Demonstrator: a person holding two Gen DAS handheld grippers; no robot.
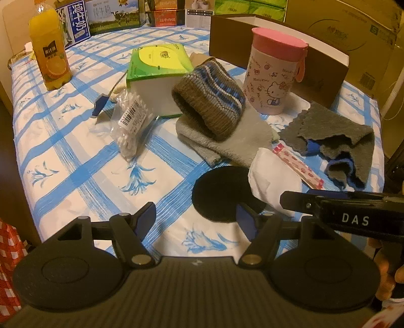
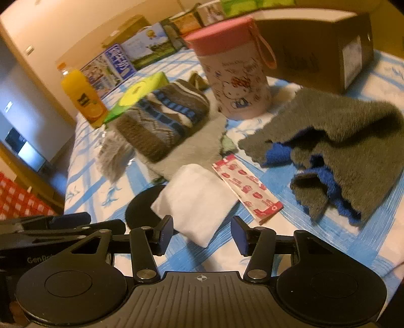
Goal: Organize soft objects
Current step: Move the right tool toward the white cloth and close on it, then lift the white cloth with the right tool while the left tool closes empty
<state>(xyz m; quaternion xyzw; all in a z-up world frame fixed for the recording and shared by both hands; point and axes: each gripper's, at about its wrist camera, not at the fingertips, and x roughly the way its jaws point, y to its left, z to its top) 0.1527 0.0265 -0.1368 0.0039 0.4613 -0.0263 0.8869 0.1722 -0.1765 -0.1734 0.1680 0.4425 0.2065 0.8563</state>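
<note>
Blue-checked tablecloth [image 1: 75,156], both claws apart, right claw [image 2: 202,234] near white cloth [image 2: 197,199], black disc [image 1: 217,194] beside it

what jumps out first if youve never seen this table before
The pink-lidded Hello Kitty cup stands upright at the back. Left of it a brown-and-blue knit hat leans against a green tissue box. Nearest, a folded white cloth lies before the open right gripper.

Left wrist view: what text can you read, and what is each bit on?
"DAS": right hand-held gripper body.
"Hello Kitty": pink-lidded cup.
"纯牛奶": blue milk carton.
Barcode digits on cotton swab bag: too small.
Juice bottle label: blurred.
</note>
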